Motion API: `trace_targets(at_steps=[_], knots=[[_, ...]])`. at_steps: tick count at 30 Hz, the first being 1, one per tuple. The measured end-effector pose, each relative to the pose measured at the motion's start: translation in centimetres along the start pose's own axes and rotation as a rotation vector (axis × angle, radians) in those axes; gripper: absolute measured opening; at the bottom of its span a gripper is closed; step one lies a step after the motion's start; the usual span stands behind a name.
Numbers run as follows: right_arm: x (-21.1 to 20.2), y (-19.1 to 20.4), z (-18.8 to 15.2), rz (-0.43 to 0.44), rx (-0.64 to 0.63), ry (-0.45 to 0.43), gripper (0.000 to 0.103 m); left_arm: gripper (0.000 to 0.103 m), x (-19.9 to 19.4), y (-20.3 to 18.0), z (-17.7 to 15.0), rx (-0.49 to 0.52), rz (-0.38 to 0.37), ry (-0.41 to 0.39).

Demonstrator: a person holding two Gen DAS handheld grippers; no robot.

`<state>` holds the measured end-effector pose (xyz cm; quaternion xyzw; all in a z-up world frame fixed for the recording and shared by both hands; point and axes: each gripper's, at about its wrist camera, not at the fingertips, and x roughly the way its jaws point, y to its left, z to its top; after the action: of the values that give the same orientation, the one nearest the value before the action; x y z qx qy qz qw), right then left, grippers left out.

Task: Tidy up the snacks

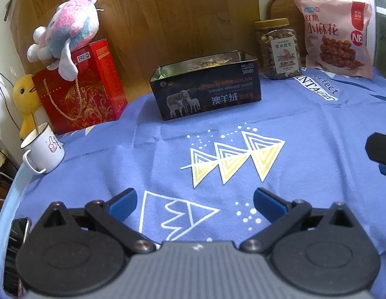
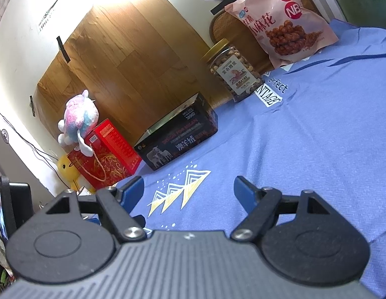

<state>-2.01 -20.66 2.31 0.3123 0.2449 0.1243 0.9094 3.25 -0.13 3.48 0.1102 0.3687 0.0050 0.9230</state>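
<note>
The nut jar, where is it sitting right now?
The nut jar stands upright at the back of the blue cloth, right of centre in the left wrist view, between the black tin box and the pink snack bag.

The left gripper [image 1: 195,203] is level and points straight ahead, its two blue-tipped fingers [image 1: 123,204] spread wide with nothing between them. The right gripper [image 2: 189,191] is tilted, rolled to one side, its blue fingers [image 2: 245,193] also spread wide and empty. Its tip [image 1: 380,153] shows at the far right of the left wrist view.
</note>
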Motion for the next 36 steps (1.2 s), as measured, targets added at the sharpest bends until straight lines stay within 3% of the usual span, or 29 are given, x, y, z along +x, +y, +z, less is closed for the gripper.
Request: trace_targets(at_steps=[12,20,36], knots=[[0.1,-0.6,0.2,-0.043,-0.010,0.013,0.081,0.103,-0.3,0.0,0.6,-0.017,-0.036,-0.027],[-0.7,-1.1,1.0,-0.062,-0.002,-0.025,0.081,0.103,-0.8,-0.8,1.5,-0.014,-0.059,-0.057],[-2.3,-0.4,0.2,-0.085,-0.028,-0.063,0.081,0.103,-2.0,0.3,1.2,-0.083,-0.041,-0.099]])
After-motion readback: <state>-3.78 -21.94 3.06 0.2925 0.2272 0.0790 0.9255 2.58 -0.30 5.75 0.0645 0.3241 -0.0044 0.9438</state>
